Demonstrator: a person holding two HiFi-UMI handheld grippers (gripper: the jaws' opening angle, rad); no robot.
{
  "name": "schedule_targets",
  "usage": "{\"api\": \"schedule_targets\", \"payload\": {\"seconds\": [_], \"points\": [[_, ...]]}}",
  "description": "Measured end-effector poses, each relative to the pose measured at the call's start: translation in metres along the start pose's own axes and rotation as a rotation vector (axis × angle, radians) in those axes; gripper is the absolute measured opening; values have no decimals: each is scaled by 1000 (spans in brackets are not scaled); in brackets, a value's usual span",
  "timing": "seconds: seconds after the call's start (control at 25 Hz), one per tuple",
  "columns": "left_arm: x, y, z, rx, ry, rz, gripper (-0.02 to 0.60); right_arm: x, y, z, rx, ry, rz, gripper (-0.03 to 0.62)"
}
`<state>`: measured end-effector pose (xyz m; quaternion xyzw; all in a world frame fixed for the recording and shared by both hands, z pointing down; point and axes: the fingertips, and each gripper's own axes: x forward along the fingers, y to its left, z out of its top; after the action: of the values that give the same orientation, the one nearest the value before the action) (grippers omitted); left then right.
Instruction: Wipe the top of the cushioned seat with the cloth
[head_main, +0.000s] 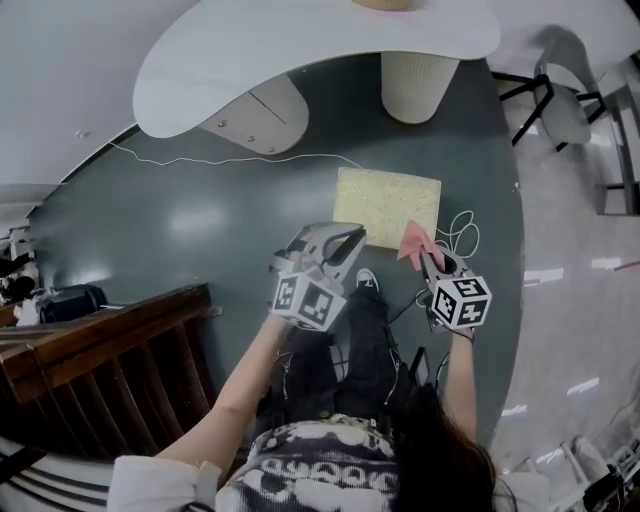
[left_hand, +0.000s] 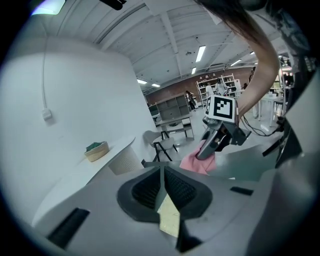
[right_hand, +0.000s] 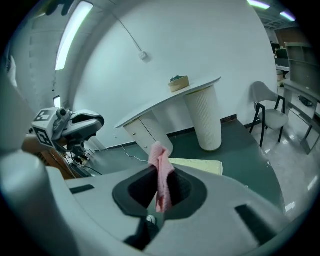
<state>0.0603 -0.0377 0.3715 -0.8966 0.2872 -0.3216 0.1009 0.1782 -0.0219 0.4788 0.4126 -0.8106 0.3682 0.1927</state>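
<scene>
Just beyond right tongs clamped on cloth, cushioned seat, left tongs together alongside

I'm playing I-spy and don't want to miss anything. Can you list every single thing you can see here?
cushion: one, pale yellow, flat on the dark green floor
cloth: one, pink, above the cushion's near edge
table: one, white, curved, beyond the cushion
table leg: one, white, ribbed, under the table
basket: one, tan, on the table
chair: one, grey with black legs, far right
cables: two, white, on the floor
railing: one, brown wood, left
left gripper: one, grey, jaws together, empty
right gripper: one, grey, shut on the cloth
</scene>
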Motion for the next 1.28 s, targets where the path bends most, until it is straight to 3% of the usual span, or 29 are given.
{"api": "schedule_targets", "payload": {"seconds": [0.32,0.6,1.28], "points": [[-37,6,-12,-29,15,56,25,-9,47,22,-34,-32,23,9],[-83,1,-16,9,-21,51,25,-28,94,25,-37,-86,1,9],[-224,-73,-36,87,-111,12,25,-91,254,-50,-55,-211,-29,9]]}}
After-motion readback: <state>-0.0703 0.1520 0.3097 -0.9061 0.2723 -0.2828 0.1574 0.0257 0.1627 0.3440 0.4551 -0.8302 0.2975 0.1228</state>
